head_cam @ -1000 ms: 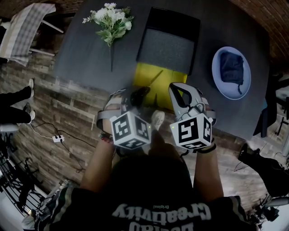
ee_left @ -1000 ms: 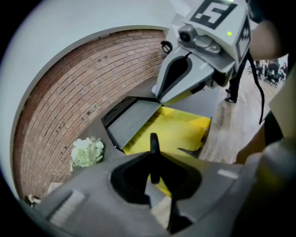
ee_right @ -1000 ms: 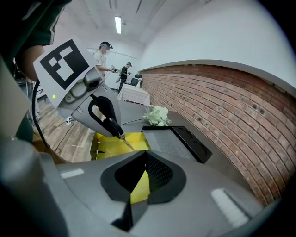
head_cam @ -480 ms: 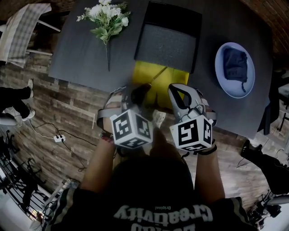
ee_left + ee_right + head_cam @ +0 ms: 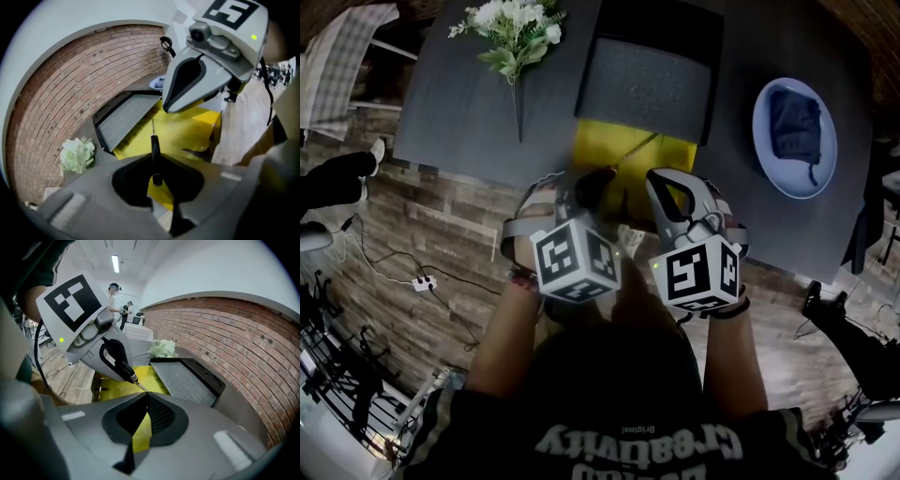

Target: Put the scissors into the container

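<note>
Dark table (image 5: 459,112) lay below; my left tongs (image 5: 156,159) clamped the scissors (image 5: 154,143) over the open yellow container (image 5: 600,155), right tongs (image 5: 147,394) closed, empty. Lowering and release seemingly remained.

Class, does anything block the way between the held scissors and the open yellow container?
Nothing visible does: the scissors point straight at the open yellow container; the right gripper hangs off to their right.

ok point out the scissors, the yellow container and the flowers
scissors (image 5: 154,154), left gripper view, dark handle between jaws
yellow container (image 5: 673,156), head view, bare yellow inside
flowers (image 5: 492,15), head view, white blooms
</note>
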### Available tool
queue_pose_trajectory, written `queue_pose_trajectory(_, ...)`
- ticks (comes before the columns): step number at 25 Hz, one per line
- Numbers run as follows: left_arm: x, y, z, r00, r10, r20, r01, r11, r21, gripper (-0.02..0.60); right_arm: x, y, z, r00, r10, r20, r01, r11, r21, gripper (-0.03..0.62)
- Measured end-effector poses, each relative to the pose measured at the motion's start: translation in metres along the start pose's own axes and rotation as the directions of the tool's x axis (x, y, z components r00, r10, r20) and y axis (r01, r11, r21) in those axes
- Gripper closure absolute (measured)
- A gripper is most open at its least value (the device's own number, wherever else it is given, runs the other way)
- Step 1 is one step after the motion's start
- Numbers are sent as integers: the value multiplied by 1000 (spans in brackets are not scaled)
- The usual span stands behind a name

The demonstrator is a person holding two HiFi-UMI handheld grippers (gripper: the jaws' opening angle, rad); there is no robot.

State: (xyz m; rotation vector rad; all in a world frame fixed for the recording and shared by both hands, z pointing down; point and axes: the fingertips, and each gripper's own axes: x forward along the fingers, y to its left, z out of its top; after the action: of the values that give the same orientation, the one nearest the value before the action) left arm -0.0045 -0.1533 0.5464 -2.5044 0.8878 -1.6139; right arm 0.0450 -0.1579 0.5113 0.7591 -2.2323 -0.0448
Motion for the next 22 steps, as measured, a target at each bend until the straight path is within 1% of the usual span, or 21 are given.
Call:
queue_pose_trajectory(4,6,1,-4,1000,-3,-10,3,1000,1,531,3,-2,-2,1000,-8,-3,8,1000,7,588)
queue_pose_trajectory(11,14,5,-8,1000,-10,-23,10,1000,25,531,10,-1,0,1000,-18,-5,18,1000,17,588)
queue_pose_trajectory(19,24,12,-4,999,24,-26,-22,997,77,531,12,-6,-2,999,-29,-13,30,999,30,588)
queue_pose_trajectory(22,28,13,-5,999,20,-28,-18,998,68,531,13,-11,-2,999,-36,-13,36,999,35,588)
